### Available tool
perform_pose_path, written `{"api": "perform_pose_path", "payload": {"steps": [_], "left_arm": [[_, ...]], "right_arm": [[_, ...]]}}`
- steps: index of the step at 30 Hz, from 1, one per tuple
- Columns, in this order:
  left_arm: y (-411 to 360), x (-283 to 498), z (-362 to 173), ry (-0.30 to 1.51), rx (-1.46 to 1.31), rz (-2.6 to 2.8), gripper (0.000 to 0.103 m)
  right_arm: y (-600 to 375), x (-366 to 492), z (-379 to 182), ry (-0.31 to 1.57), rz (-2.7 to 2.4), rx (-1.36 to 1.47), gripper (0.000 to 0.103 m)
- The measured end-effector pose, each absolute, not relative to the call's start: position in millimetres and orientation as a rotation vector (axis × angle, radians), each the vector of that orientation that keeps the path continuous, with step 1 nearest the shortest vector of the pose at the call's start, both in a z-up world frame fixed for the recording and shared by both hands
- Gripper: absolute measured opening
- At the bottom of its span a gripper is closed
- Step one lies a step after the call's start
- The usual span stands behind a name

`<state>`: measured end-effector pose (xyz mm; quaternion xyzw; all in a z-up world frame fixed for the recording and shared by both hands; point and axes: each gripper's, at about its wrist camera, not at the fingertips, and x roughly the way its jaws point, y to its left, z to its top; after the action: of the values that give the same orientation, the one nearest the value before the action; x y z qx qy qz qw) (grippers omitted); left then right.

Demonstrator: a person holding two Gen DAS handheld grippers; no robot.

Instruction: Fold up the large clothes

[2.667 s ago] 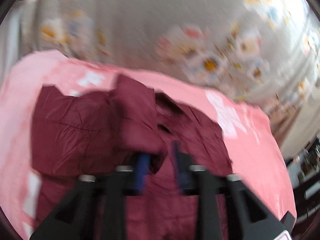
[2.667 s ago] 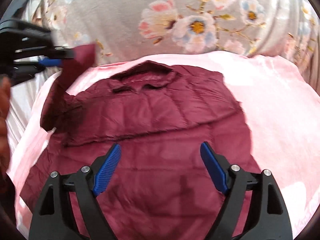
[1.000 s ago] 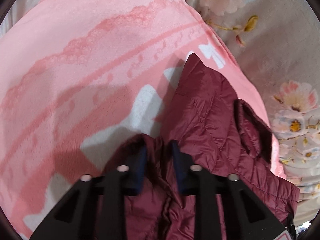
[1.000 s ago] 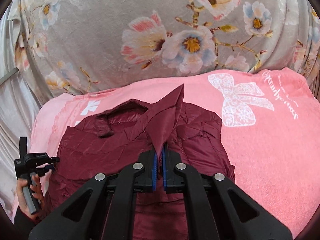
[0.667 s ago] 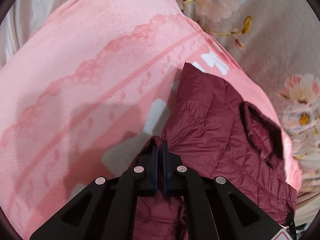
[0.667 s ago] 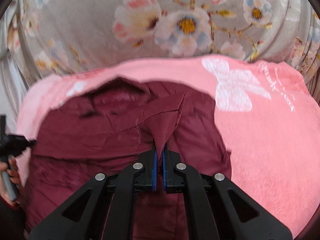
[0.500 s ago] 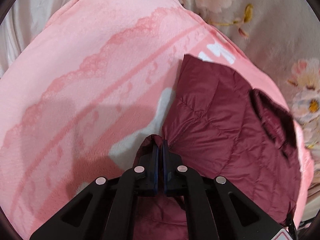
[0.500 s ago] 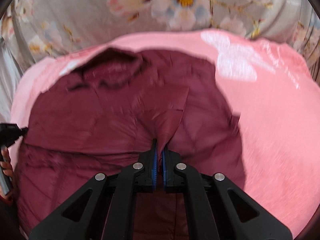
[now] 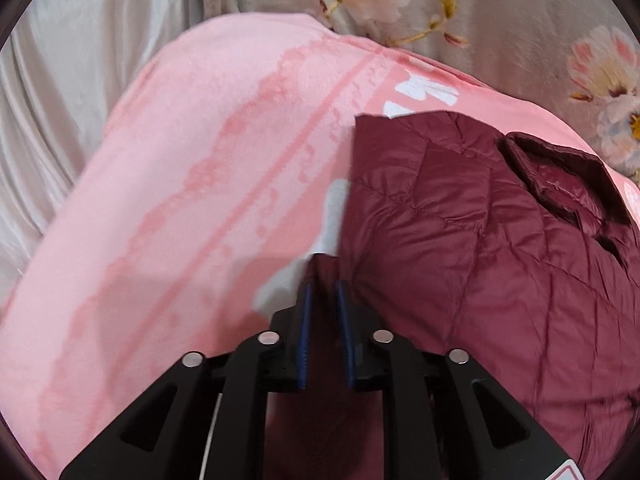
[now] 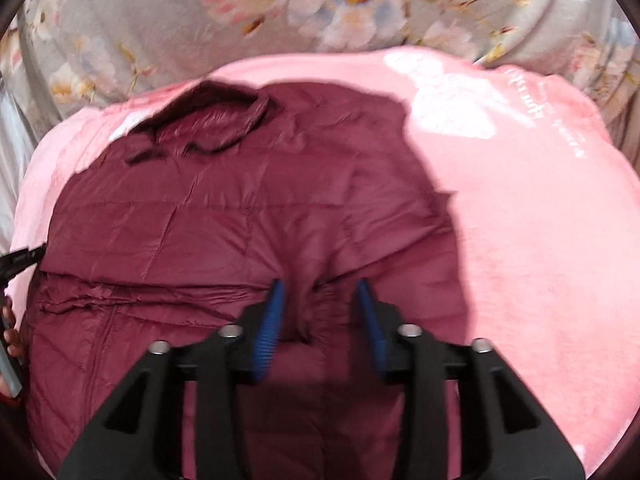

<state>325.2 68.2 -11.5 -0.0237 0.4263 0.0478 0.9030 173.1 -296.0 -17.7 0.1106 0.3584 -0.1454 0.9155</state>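
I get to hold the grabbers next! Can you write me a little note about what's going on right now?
Left tool: jaws opening, a pinch of the jacket edge between them, pads not pressing.
Right tool: jaws opening, a ridge of jacket between the pads, not gripped.
The maroon puffer jacket lies on the pink blanket, collar at the far end.
Done: both sides appear folded in over the body.
Left: probably back both tools off, then fold the jacket across its length and smooth it.
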Motion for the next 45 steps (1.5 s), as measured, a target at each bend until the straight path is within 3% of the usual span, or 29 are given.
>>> {"api": "perform_pose_path", "payload": {"steps": [5,8,16,21,27,34,45], "left_arm": [[53,306,38,0.744,-0.008,0.07,0.019],[16,309,57,0.723,-0.013,-0.042,0.036],[-69,339,2,0.89,0.012,-0.162,0.037],[-79,330,-27,0.856,0.057,-0.127,0.038],[-89,319,-33,0.807,0.123,-0.079,0.041],[-87,321,-34,0.81,0.126,-0.049,0.052],[-88,320,-33,0.811,0.129,-0.048,0.054]], "right_arm": [[-286,182,23,0.659,-0.232,0.277,0.045],[-266,206,24,0.658,-0.154,0.31,0.045],[-207,255,-22,0.72,-0.117,0.204,0.043],[-203,256,-49,0.745,-0.113,0.2,0.042],[-195,257,-53,0.742,-0.145,0.144,0.042],[-196,259,-55,0.747,-0.145,0.144,0.042],[-196,259,-55,0.745,-0.117,0.155,0.051]]}}
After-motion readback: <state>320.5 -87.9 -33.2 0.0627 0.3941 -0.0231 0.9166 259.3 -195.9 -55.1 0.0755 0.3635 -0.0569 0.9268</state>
